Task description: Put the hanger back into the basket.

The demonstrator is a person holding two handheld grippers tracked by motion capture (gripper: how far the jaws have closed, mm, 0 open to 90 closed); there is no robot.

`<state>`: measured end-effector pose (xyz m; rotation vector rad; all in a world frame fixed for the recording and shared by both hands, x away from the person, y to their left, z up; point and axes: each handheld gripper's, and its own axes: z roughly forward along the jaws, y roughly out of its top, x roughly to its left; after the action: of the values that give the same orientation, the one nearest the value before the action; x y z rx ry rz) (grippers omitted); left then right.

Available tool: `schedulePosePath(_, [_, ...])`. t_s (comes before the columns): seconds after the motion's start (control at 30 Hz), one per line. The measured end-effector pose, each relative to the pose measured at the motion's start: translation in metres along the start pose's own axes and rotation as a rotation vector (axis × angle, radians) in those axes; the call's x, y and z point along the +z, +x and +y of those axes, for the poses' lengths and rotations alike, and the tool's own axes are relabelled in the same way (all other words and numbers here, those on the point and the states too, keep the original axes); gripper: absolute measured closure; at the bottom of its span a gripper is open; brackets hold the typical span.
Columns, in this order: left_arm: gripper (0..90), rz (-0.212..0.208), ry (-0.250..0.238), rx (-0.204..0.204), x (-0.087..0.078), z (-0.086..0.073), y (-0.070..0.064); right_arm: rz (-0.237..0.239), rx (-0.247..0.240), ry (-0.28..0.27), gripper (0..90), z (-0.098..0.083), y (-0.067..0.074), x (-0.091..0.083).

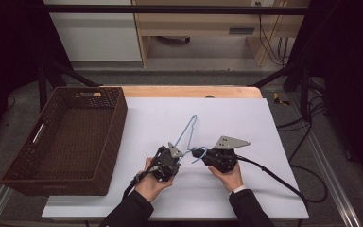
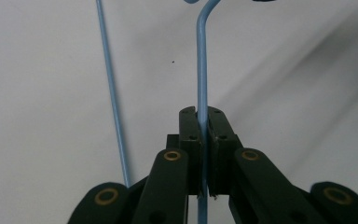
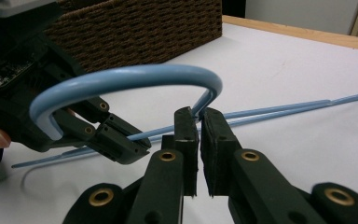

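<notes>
Hanger (image 1: 187, 130) wire sits clamped in both my left tongs (image 1: 178, 152) and right tongs (image 1: 199, 152), right of the basket (image 1: 118, 111); next, I judge, lifting it together.

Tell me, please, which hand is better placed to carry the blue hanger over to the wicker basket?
The left gripper: it is clamped on the hanger and sits nearer the basket. The right gripper also grips the hanger, on the far side.

In the left gripper view the blue wire hanger (image 2: 202, 70) runs off the top edge, so its hook is cut off. In the high view the basket (image 1: 118, 113) hides the table's (image 1: 246, 123) left edge.
</notes>
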<state>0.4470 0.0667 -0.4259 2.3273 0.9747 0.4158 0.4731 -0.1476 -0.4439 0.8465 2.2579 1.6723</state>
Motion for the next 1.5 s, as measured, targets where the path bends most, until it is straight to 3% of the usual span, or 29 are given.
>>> schedulePosePath(0.2, [87.1, 0.016, -0.024, 0.020, -0.005, 0.000, -0.004, -0.005, -0.003, -0.014, 84.2, 0.004, 0.002, -0.004])
schedulePosePath(0.4, [87.2, 0.012, -0.054, 0.019, -0.014, -0.001, 0.003, -0.014, -0.014, -0.025, 72.7, 0.011, 0.005, -0.017])
schedulePosePath(0.67, [87.3, -0.019, -0.099, 0.010, -0.031, 0.001, 0.011, -0.073, -0.021, -0.034, 56.7, 0.018, 0.002, -0.041])
schedulePosePath(1.03, [87.2, -0.080, -0.141, 0.043, -0.057, 0.006, 0.024, -0.154, 0.018, -0.028, 34.1, 0.009, -0.011, -0.083])
schedulePosePath(1.27, [87.2, -0.100, -0.160, 0.059, -0.075, 0.009, 0.034, -0.214, 0.022, 0.008, 15.7, 0.005, -0.012, -0.095])
schedulePosePath(1.5, [87.2, -0.121, -0.187, 0.066, -0.093, 0.012, 0.045, -0.263, 0.033, 0.038, 7.4, 0.001, -0.012, -0.104])
